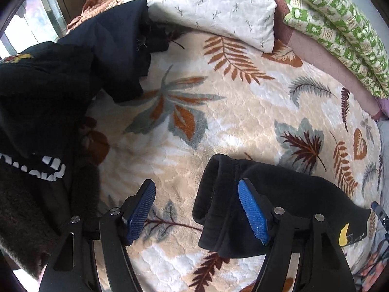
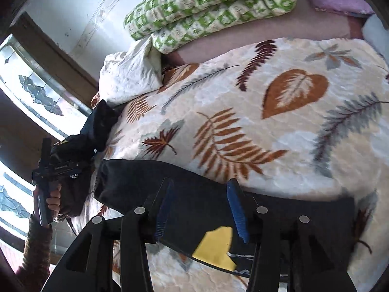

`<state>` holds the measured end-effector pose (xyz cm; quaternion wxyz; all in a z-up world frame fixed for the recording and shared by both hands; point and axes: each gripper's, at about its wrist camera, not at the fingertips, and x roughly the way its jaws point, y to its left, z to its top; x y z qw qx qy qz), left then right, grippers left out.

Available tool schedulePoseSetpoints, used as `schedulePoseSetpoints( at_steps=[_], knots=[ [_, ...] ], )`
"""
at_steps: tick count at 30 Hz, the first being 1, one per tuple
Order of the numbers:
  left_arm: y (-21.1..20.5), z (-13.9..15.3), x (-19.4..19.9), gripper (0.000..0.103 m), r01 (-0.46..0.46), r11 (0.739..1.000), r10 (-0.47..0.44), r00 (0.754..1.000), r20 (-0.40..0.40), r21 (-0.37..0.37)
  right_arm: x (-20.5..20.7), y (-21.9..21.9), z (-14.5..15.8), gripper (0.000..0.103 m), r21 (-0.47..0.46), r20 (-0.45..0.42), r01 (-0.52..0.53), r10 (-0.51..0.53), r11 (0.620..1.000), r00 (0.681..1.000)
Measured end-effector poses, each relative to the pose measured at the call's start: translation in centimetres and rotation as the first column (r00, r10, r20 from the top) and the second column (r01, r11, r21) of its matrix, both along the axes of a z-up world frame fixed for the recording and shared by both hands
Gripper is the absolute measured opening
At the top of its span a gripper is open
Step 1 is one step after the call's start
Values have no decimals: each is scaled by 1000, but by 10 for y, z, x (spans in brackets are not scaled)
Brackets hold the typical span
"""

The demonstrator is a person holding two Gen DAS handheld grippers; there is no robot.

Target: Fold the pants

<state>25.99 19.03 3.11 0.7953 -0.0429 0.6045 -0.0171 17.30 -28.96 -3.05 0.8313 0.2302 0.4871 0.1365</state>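
Black folded pants (image 1: 287, 194) with a yellow patch (image 1: 344, 234) lie on the leaf-patterned blanket (image 1: 218, 121). My left gripper (image 1: 197, 213) hangs open just above them. The rolled end of the pants sits under the gap, beside the right pad, and neither pad presses on it. In the right wrist view the same pants (image 2: 194, 182) stretch across below my right gripper (image 2: 201, 210), which stands open over the cloth near the yellow patch (image 2: 216, 245). The pads do not pinch anything. A hand (image 2: 53, 200) holds the left gripper at the far left.
A heap of dark clothes (image 1: 48, 92), one with white lettering, lies at the left. A white pillow (image 1: 206, 7) and a folded green quilt (image 1: 340, 24) lie at the back of the bed. Windows (image 2: 36, 92) stand beyond the bed.
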Motion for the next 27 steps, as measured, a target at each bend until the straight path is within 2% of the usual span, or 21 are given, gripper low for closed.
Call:
schedulePoseSetpoints(
  at_steps=[3, 5, 7, 9, 11, 17, 19, 22, 25, 27],
  knots=[
    [-7, -27, 18, 70, 19, 1000, -18, 997, -78, 11, 34, 38, -11, 49, -24, -33, -63, 62, 998, 997],
    [-10, -37, 26, 69, 39, 998, -43, 993, -106, -44, 51, 59, -19, 49, -21, -55, -103, 102, 994, 993],
    [-14, -43, 30, 63, 68, 990, -83, 990, -116, -123, 65, 77, -24, 49, -23, -69, -143, 141, 989, 988],
    [-20, -46, 31, 31, 105, 980, -126, 985, -118, -167, 76, 89, -30, 49, -34, -81, -172, 168, 985, 982],
    [-21, -51, 31, 25, 113, 979, -132, 985, -108, -167, 89, 98, -37, 50, -40, -100, -197, 193, 979, 976],
    [-15, -56, 19, 24, 115, 977, -129, 989, -67, -181, 111, 125, -54, 50, -79, -142, -289, 276, 954, 951],
    [-11, -55, 10, 24, 119, 976, -132, 989, -60, -185, 104, 142, -58, 47, -63, -154, -367, 354, 928, 922],
    [-5, -51, -4, 24, 135, 973, -145, 988, -44, -187, 76, 166, -56, 50, -66, -149, -478, 465, 876, 873],
    [0, -53, -14, 24, 143, 971, -153, 988, -39, -191, 51, 172, -51, 50, -50, -133, -543, 534, 838, 835],
    [0, -53, -19, 24, 157, 972, -164, 986, -26, -178, 44, 170, -44, 50, -59, -127, -561, 552, 825, 824]
  ],
)
